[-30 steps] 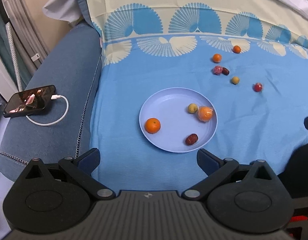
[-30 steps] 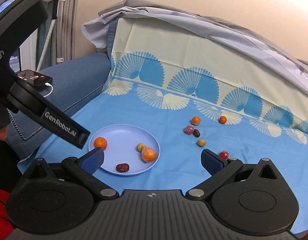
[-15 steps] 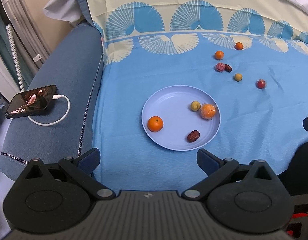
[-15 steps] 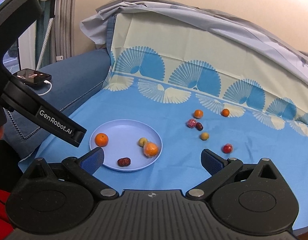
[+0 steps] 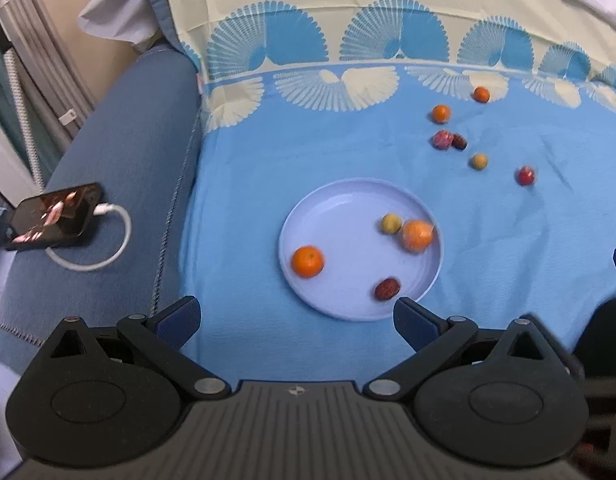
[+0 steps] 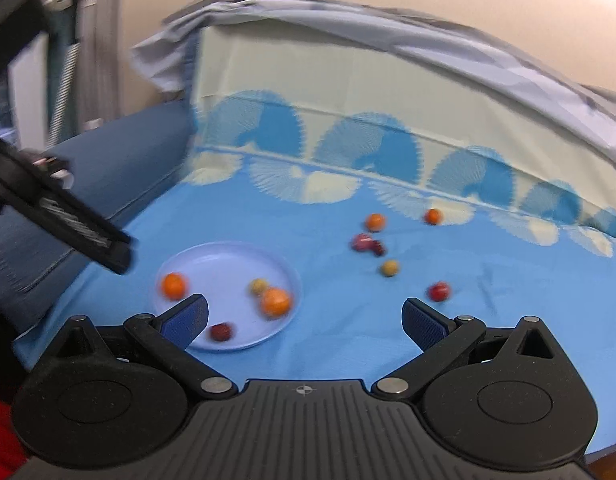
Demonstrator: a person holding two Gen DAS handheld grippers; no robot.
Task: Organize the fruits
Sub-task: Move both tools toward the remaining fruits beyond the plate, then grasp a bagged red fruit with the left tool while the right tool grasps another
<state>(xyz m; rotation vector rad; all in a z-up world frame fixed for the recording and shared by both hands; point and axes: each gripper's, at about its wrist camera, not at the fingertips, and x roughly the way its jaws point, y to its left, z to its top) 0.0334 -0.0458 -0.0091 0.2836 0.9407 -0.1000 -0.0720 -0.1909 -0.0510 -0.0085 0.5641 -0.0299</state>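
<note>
A pale blue plate (image 5: 335, 204) was seen lying on a blue cloth (image 5: 244, 168), and four fruits were held in it: an orange (image 5: 307, 261) at its left side, a small yellow-green fruit (image 5: 390, 223) touching a wrapped orange (image 5: 417, 235) at its right side, and a dark red date (image 5: 387, 289) near its front rim. The left gripper (image 5: 296, 314) was held above the near edge of the cloth with its jaws spread wide and nothing between them; the plate was seen just ahead of the gap, its front rim close to the right fingertip. The right gripper (image 6: 304, 318) was likewise held with jaws spread and empty, the plate lying ahead of its left finger, whose tip overlapped the plate's front edge in that blurred view. Six loose fruits were left on the cloth beyond the plate, well apart from both pairs of jaws: two small oranges (image 5: 441, 113) far back, a pink fruit (image 5: 442, 139) touching a dark one (image 5: 459, 141), a yellow fruit (image 5: 478, 161), and a red fruit (image 6: 439, 291), which in the right wrist view was seen just ahead of the right fingertip. A phone (image 5: 54, 216) with a white cable (image 5: 116, 240) was seen on the blue sofa arm at the left
</note>
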